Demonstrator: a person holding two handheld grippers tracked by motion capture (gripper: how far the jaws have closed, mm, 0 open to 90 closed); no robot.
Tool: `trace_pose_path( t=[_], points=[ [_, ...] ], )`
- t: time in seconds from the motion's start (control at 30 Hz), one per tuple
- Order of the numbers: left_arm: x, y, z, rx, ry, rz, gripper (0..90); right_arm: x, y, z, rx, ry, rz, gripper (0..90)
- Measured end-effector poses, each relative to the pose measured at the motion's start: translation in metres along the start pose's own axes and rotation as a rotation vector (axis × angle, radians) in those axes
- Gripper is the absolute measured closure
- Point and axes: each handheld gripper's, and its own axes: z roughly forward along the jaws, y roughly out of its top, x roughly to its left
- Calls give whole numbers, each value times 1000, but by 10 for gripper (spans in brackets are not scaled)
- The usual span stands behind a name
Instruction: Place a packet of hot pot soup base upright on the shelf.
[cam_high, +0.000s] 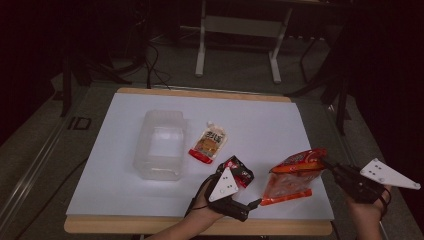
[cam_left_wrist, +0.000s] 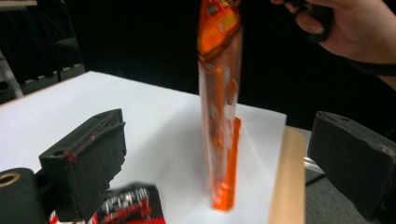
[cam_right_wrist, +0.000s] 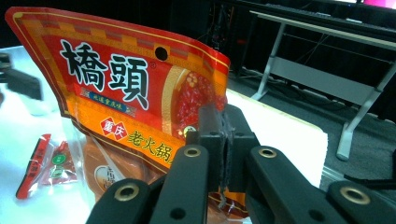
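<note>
A large orange-red snack bag (cam_high: 292, 179) printed with Chinese characters stands upright on the white sheet. My right gripper (cam_high: 327, 164) is shut on the bag's top right corner. In the right gripper view the jaws (cam_right_wrist: 226, 126) pinch the bag's printed edge (cam_right_wrist: 116, 88). My left gripper (cam_high: 246, 194) is at the table's front edge, left of the bag, and points toward it. Its jaws (cam_left_wrist: 217, 135) stand wide open with nothing held, and the bag (cam_left_wrist: 219, 107) is ahead of them. A small black-and-red packet (cam_high: 240, 172) lies just beside and below the left jaw (cam_left_wrist: 130, 207).
A clear plastic container (cam_high: 161, 145) sits on the left half of the white sheet (cam_high: 260, 120). A small orange pouch (cam_high: 209, 142) with a red base lies flat beside it. The table's wooden edge (cam_high: 150, 225) runs along the front. Desk legs (cam_high: 237, 45) stand beyond.
</note>
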Motion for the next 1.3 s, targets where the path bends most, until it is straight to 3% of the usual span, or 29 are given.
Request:
trace_pose_path(
  t=[0.23,0.37,0.6,0.67,0.87,1.03,1.3],
  points=[
    [5,3,28,4,4,31,57,1,0,-3,3,0,-13,886],
    [5,5,46,-11,-28,17,65,0,0,-4,5,0,-10,886],
    [7,6,71,-9,-54,37,69,0,0,-4,5,5,-12,885],
    [8,6,76,-13,-65,40,132,0,0,-4,5,6,-13,885],
    [12,4,92,8,-65,33,155,1,1,-4,7,9,-20,885],
    [12,4,100,21,-70,29,243,1,2,-3,10,9,-24,885],
    [11,4,109,17,-114,9,380,2,3,-3,11,10,-27,884]
  ],
)
